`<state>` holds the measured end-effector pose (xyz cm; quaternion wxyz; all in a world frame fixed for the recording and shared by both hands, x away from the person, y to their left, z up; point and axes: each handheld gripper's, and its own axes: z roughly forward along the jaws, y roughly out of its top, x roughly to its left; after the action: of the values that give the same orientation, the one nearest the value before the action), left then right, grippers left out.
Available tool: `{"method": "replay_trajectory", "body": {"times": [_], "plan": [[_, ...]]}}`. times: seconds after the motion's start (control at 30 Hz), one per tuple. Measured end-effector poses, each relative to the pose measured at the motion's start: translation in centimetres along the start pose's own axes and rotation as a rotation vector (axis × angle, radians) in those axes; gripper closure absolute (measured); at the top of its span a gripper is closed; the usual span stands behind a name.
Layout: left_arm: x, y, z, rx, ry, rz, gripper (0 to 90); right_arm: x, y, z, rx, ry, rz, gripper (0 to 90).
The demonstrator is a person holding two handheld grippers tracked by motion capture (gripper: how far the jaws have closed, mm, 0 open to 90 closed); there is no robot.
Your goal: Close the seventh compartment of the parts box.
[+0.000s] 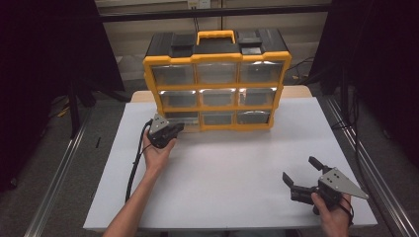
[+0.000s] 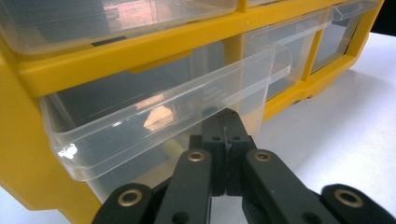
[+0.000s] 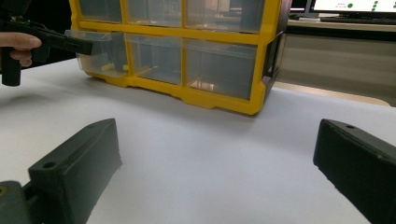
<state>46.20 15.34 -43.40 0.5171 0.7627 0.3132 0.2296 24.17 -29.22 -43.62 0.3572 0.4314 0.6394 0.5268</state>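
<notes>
A yellow organizer with clear drawers stands at the back of the white table. Its bottom-left drawer is pulled a little way out and holds small yellow pieces. My left gripper is shut, jaws pressed together. Its tips sit just under the clear front lip of that drawer, and nothing shows between the jaws. The right gripper view has the left gripper against the drawer. My right gripper is open with nothing in it, low at the front right, facing the organizer.
The white table top lies bare between the organizer and the near edge. A black cable trails from the left gripper toward the front left. Dark curtains flank the table and metal rails run along both sides. A monitor glows beyond the table.
</notes>
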Motion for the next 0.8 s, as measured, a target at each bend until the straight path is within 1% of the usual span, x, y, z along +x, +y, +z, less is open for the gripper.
{"method": "replay_trajectory", "body": {"times": [0.23, 0.27, 0.37, 0.4, 0.43, 0.47, 0.67, 0.8], "plan": [[0.26, 0.08, 0.16, 0.004, 0.01, 0.001, 90.0, 0.0, 0.0, 0.0, -0.003, -0.002, 0.0, 0.6], [0.27, 0.06, 0.18, 0.004, 0.014, -0.005, 90.0, 0.0, 0.0, 0.0, -0.003, -0.001, -0.001, 0.5], [0.45, 0.11, 0.22, 0.006, 0.015, -0.004, 90.0, 0.0, 0.0, 0.0, -0.003, -0.001, 0.0, 0.5], [0.53, 0.14, 0.22, 0.009, 0.021, 0.004, 90.0, 0.0, 0.0, 0.0, -0.002, -0.001, 0.001, 0.5], [0.49, 0.11, 0.29, 0.004, 0.019, -0.009, 90.0, 0.0, -0.01, 0.0, -0.002, -0.001, 0.001, 0.6], [0.58, 0.14, 0.28, 0.008, 0.024, 0.0, 90.0, 0.0, -0.01, 0.0, -0.002, -0.001, 0.0, 0.6], [0.67, 0.21, 0.49, 0.006, 0.026, -0.004, 90.0, 0.0, -0.01, 0.01, 0.0, 0.0, 0.001, 0.6], [0.81, 0.52, 0.65, 0.019, 0.034, 0.001, 90.0, -0.02, -0.01, 0.05, 0.0, 0.0, 0.003, 0.6]]}}
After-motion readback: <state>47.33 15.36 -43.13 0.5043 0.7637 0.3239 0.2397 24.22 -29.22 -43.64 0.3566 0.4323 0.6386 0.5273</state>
